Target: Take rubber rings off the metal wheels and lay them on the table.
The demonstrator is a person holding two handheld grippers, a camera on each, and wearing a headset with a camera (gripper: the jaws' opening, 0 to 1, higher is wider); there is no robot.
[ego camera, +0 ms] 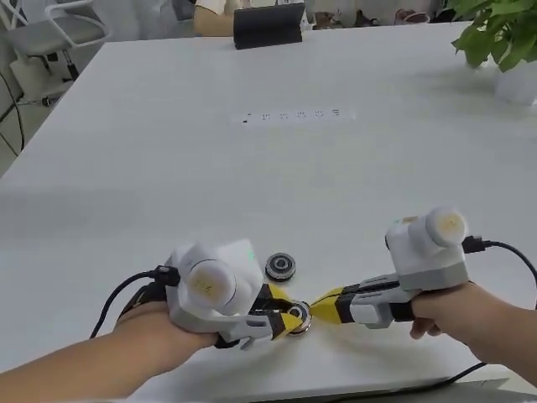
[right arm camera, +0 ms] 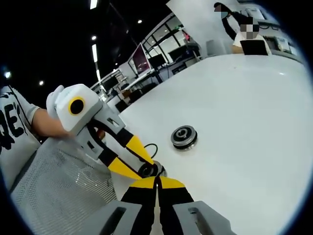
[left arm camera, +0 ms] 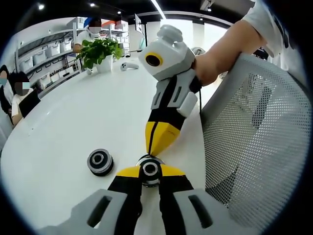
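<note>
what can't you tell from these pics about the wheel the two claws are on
- Right gripper view: whether the shut right claw has hold of the small metal wheel with the black rubber ring or only touches it; its own jaws cover the contact.
- Head view: that wheel, mostly hidden by both claws.
- Left gripper view: the wheel's lower half, behind the left claw.

Jaws of the left gripper (ego camera: 284,320) and right gripper (ego camera: 317,309) cover most of the wheel (ego camera: 298,316); its rubber ring looks perhaps pinched, but we cannot tell. The plant (ego camera: 495,34) is cut off at the corner.
</note>
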